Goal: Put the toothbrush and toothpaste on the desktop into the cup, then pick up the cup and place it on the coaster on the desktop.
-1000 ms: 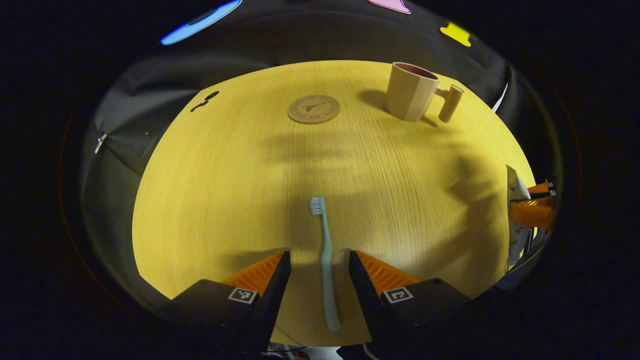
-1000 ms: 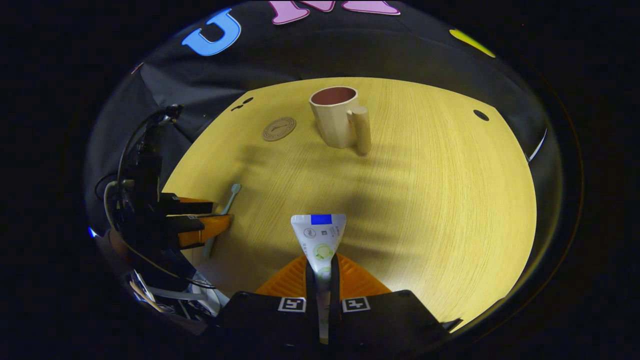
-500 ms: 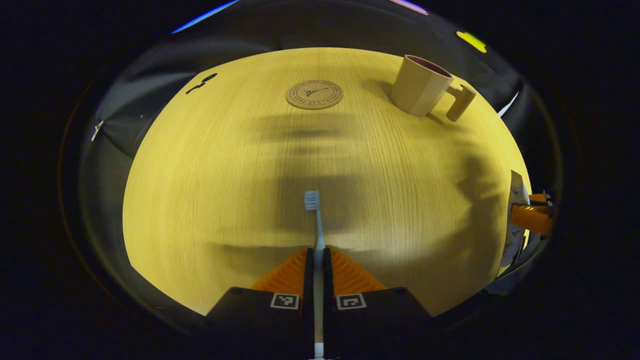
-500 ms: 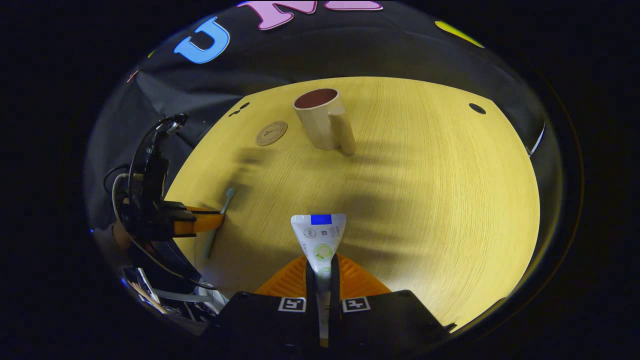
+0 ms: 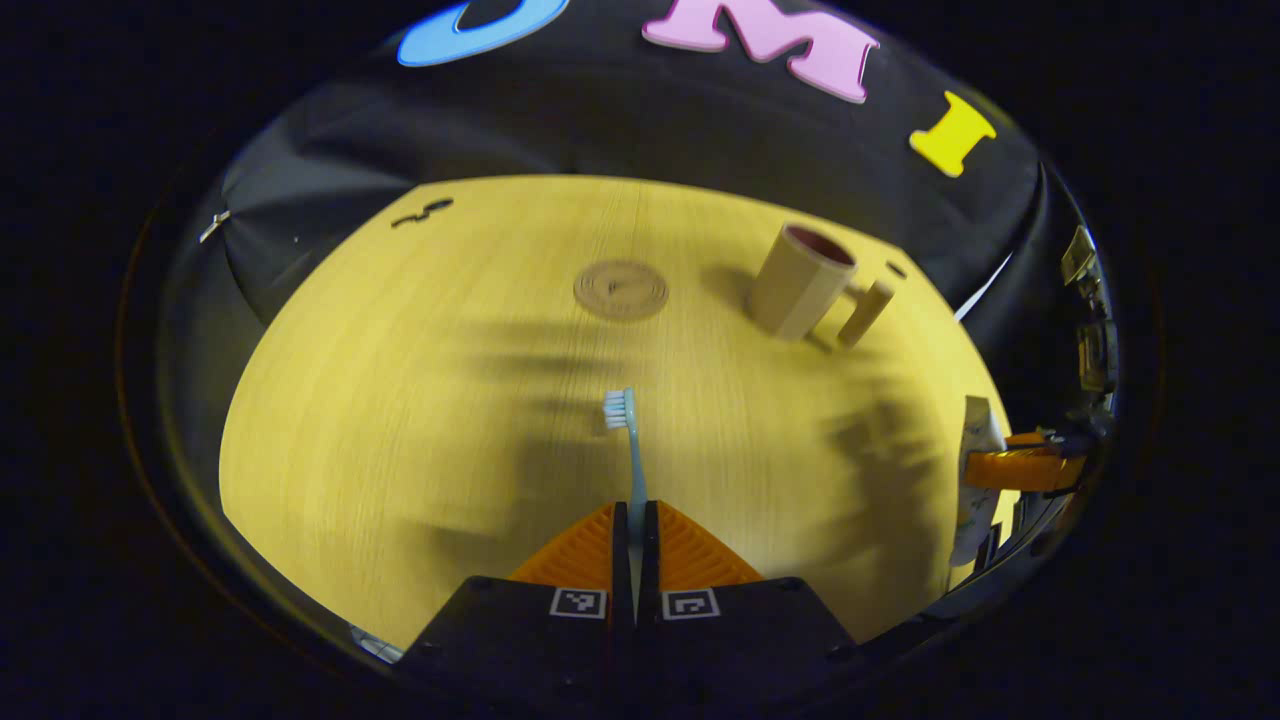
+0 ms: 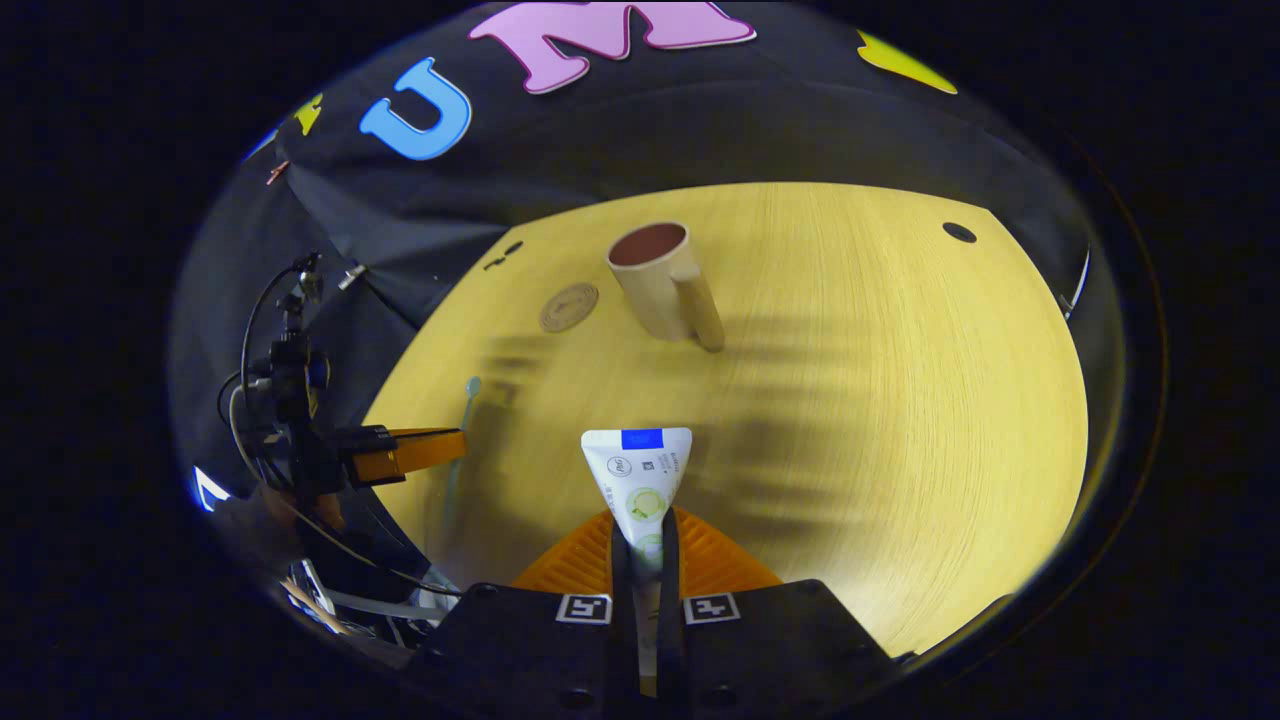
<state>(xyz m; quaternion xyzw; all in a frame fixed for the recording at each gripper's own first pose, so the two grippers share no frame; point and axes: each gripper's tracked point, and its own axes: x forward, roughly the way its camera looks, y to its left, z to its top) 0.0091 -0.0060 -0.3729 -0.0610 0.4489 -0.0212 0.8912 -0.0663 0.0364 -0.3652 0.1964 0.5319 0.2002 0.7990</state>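
Nearest, the left hand-held gripper [image 5: 634, 520] is clamped on the slim plastic toothbrush [image 5: 629, 450], its long axis pointing straight ahead, bristles forward. The right hand-held gripper [image 6: 645, 545] pinches the soft flat toothpaste tube [image 6: 640, 480]. Farther across the wood-grain worktop [image 6: 880, 420] stands the smooth upright cup [image 6: 655, 280], handle toward the right hand, probably nearer it; the round coaster [image 6: 568, 306] lies just beside.

**Colours and patterns**

Pale yellow wood-grain desk [image 5: 400, 400]. Beige plastic cup [image 5: 797, 280], dark red inside. Round tan coaster [image 5: 620, 290], faint printed emblem. Light blue toothbrush [image 5: 630, 450], white bristles. White toothpaste tube [image 6: 638, 480], blue band, green mark.
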